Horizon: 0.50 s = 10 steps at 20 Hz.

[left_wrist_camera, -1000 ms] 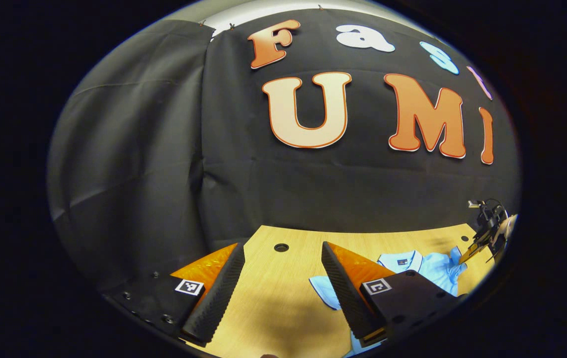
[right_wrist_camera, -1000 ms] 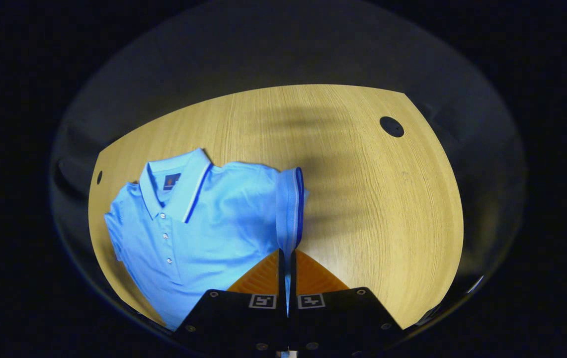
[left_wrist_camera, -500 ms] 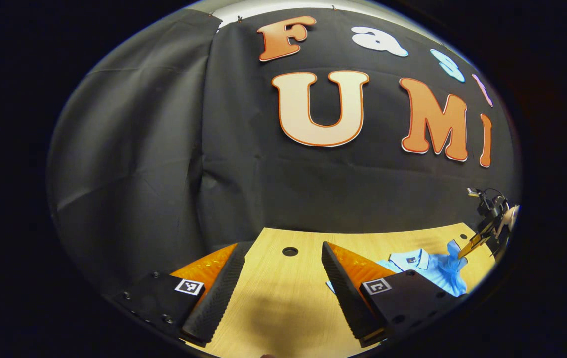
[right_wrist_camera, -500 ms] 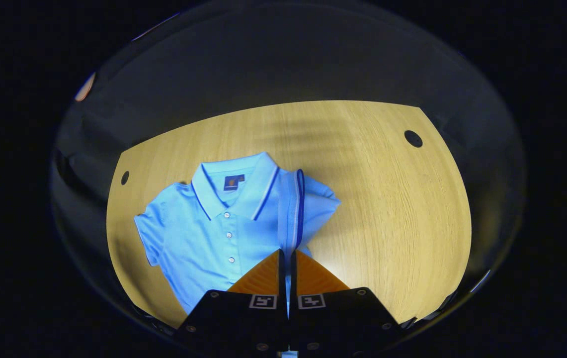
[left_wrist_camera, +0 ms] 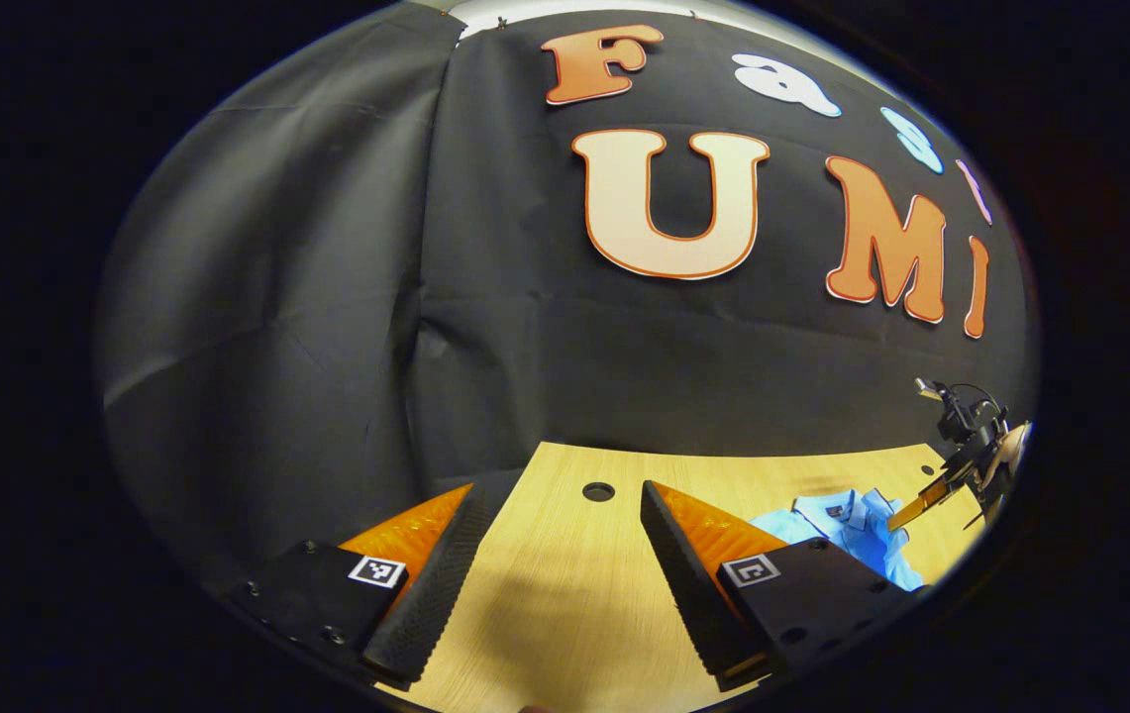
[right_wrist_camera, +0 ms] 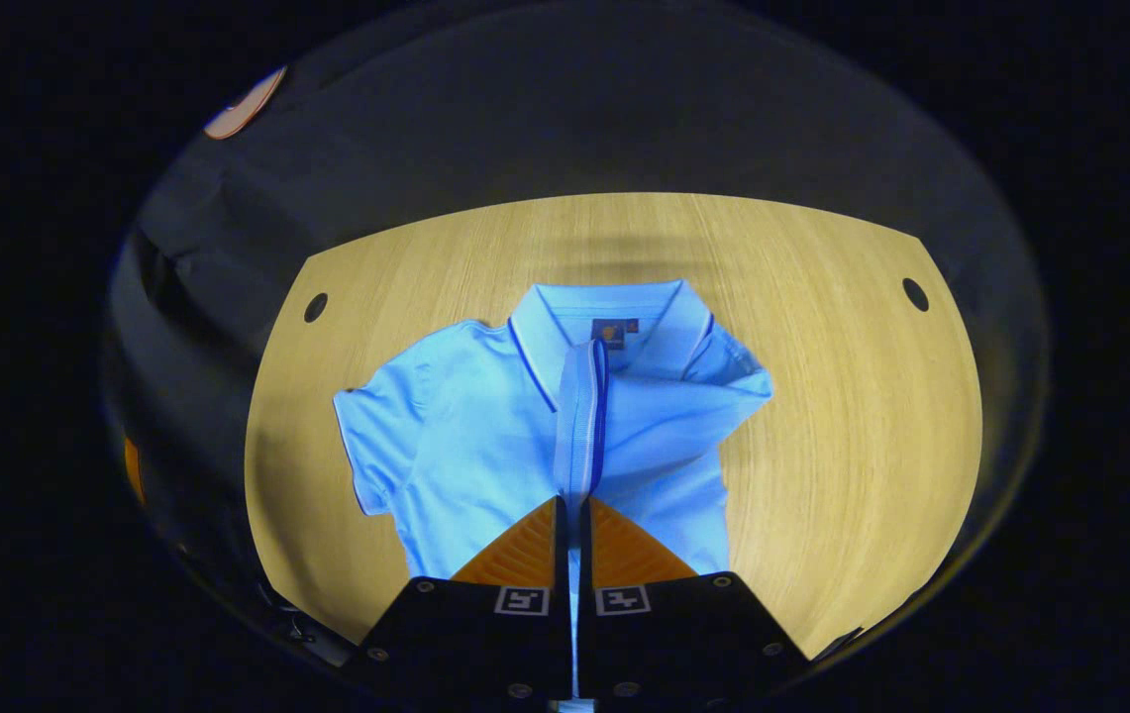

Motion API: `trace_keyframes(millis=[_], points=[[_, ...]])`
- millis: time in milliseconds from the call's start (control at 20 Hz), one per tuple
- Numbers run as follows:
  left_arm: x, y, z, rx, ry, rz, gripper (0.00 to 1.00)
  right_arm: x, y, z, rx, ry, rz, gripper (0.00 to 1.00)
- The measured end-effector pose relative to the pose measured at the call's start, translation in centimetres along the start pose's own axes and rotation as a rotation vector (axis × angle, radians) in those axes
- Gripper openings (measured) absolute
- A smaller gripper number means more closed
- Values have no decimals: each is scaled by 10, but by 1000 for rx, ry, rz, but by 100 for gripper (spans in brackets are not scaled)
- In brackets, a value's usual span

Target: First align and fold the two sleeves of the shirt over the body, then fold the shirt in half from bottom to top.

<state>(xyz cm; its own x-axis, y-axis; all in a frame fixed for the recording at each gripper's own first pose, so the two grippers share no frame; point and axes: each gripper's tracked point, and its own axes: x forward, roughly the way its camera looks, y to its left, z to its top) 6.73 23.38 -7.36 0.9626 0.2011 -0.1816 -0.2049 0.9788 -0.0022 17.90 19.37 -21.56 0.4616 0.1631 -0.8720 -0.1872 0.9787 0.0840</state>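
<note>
A light-blue knit polo shirt (right_wrist_camera: 485, 436) lies on the woodgrain table (right_wrist_camera: 842, 416). The right gripper (right_wrist_camera: 572, 515) pinches its ribbed sleeve cuff (right_wrist_camera: 579, 416); the left gripper (left_wrist_camera: 560, 564) gapes wide, holding nothing.

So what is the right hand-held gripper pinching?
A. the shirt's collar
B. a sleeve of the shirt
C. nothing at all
B: in the right gripper view, the right hand-held gripper is closed on the striped cuff of a sleeve, carried across the front of the blue shirt.
</note>
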Motion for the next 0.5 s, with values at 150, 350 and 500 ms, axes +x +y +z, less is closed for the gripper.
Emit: trace_keyframes(millis=[150, 350, 500], points=[[3, -1, -4, -5, 12, -6, 100, 9, 23, -1, -13, -13, 47, 8], [6, -12, -6, -16, 24, -24, 100, 6, 51, -5, 28, -5, 125, 34], [9, -30, -8, 1, 38, -45, 100, 0, 55, 1, 62, -53, 144, 65]])
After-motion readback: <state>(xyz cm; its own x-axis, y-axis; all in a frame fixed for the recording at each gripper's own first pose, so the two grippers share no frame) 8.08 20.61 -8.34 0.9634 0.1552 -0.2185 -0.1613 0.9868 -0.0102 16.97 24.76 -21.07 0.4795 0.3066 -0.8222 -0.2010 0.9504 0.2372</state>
